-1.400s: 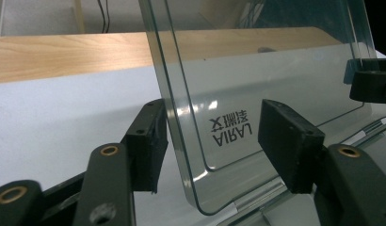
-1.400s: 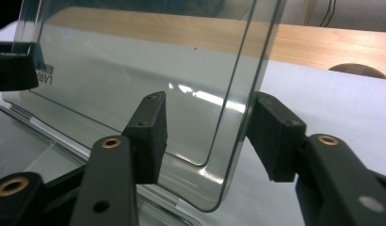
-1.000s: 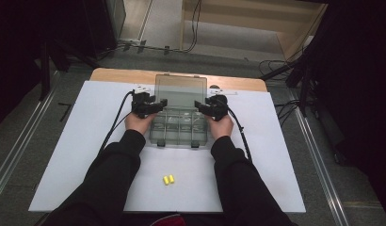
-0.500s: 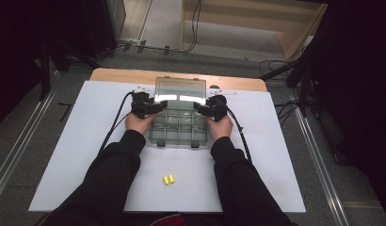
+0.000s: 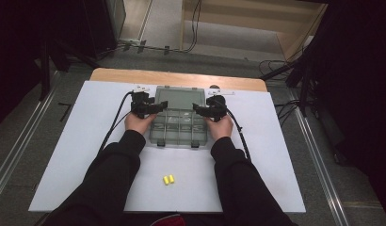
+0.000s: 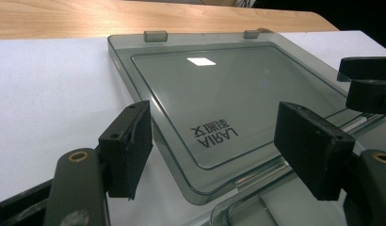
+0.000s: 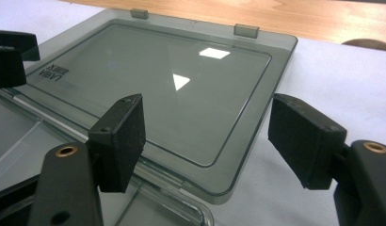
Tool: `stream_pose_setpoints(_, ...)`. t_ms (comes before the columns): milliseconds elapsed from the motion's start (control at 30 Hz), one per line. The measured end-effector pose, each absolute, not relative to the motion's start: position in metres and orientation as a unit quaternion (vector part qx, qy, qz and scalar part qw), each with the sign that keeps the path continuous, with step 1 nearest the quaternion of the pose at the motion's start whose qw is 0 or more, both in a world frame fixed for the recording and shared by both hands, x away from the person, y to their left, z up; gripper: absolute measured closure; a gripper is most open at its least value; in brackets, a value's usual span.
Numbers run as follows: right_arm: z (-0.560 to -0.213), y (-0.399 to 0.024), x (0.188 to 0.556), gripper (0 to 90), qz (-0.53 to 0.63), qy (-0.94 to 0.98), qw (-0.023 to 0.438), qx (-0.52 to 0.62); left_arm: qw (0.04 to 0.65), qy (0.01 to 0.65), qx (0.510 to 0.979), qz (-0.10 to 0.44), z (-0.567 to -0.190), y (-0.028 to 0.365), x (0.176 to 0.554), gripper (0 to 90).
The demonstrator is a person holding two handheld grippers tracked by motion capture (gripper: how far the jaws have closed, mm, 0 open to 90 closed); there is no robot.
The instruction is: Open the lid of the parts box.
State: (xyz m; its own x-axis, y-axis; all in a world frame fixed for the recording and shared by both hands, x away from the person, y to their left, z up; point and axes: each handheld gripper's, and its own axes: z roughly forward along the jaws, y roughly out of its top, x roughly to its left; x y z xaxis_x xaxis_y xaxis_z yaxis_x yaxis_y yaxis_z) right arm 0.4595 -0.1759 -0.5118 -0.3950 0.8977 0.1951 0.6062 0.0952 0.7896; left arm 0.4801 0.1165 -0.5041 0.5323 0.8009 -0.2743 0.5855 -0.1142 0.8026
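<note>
1. The compartment organiser box (image 5: 178,126) is sitting on the white board (image 5: 78,141), near its far middle. Its smoked transparent lid (image 6: 214,94) is lying folded back flat on the board beyond the tray, with its two latch tabs at the far edge.
2. The left gripper (image 5: 153,108) is hovering at the lid's left corner by the hinge line. Its jaws have just been opening and are now standing wide; the lid corner is lying between the pads, but neither pad is pressing on it.
3. The right gripper (image 5: 199,108) is mirroring this at the lid's right corner. Its jaws have likewise just been opening, are standing wide, and are holding nothing.
4. Judgement: the step in hand is letting go of the opened lid. To do it well, the operator should be keeping both hands level while the pads are clearing the edge, so the lid is not dragged or flipped up again.
5. Both grippers should then be lifted straight up, clear of the rim, before moving off.
6. Two small yellow pieces (image 5: 168,179) are lying near the front edge of the board, well apart from the box.
</note>
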Motion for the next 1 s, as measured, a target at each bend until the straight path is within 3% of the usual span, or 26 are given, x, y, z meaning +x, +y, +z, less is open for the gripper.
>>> stream_pose_setpoints(500,-0.484,-0.179,0.441,24.3,0.434,0.743,0.144,0.489,0.460,0.454,0.759,0.078,-0.480,0.123,0.467,23.1)
stream_pose_setpoints(1000,-0.471,-0.189,0.410,24.4,0.464,0.757,0.078,0.453,0.468,0.408,0.783,0.025,-0.457,0.127,0.443,23.1)
